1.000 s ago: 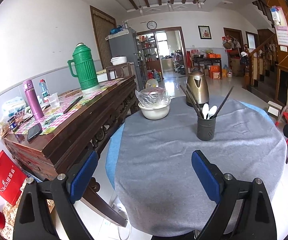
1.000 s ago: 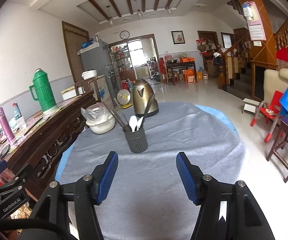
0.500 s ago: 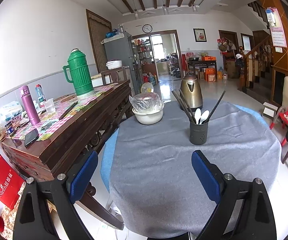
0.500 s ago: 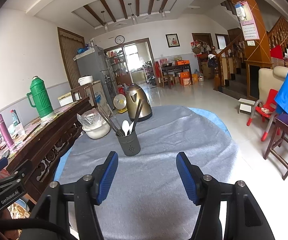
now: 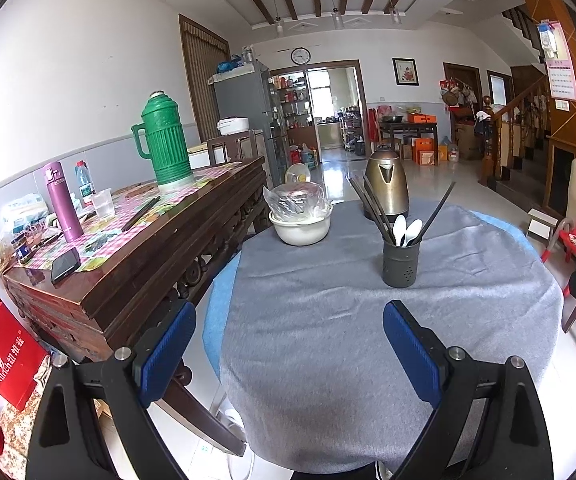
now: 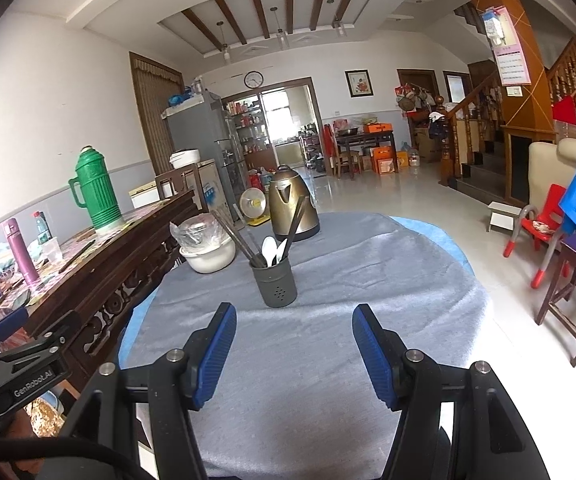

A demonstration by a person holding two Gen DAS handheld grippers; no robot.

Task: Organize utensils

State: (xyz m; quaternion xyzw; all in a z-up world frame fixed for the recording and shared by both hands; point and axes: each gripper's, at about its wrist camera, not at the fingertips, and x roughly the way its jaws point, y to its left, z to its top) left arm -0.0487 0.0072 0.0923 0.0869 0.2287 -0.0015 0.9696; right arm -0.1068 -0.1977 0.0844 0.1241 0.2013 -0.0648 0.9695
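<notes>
A dark grey perforated utensil holder (image 5: 400,262) (image 6: 275,284) stands upright on the round table with the grey cloth (image 5: 368,320) (image 6: 328,340). Dark chopsticks (image 5: 370,210) (image 6: 234,238) and white spoons (image 5: 406,230) (image 6: 273,250) stick out of it. My left gripper (image 5: 288,344) hangs open over the table's near edge, well short of the holder, with nothing between its blue pads. My right gripper (image 6: 294,352) is open and empty too, its tips just short of the holder. The left gripper's body (image 6: 20,364) shows at the right wrist view's left edge.
A white bowl covered in plastic (image 5: 300,224) (image 6: 208,250) and a brass kettle (image 5: 386,188) (image 6: 290,204) stand at the table's far side. A long wooden sideboard (image 5: 128,264) at the left carries a green thermos (image 5: 166,140), a purple flask and a phone. Chairs (image 6: 572,280) stand at the right.
Both views have tipped slightly upward and drawn back, so the holder and table sit a little lower and farther. Both grippers stay open and empty.
</notes>
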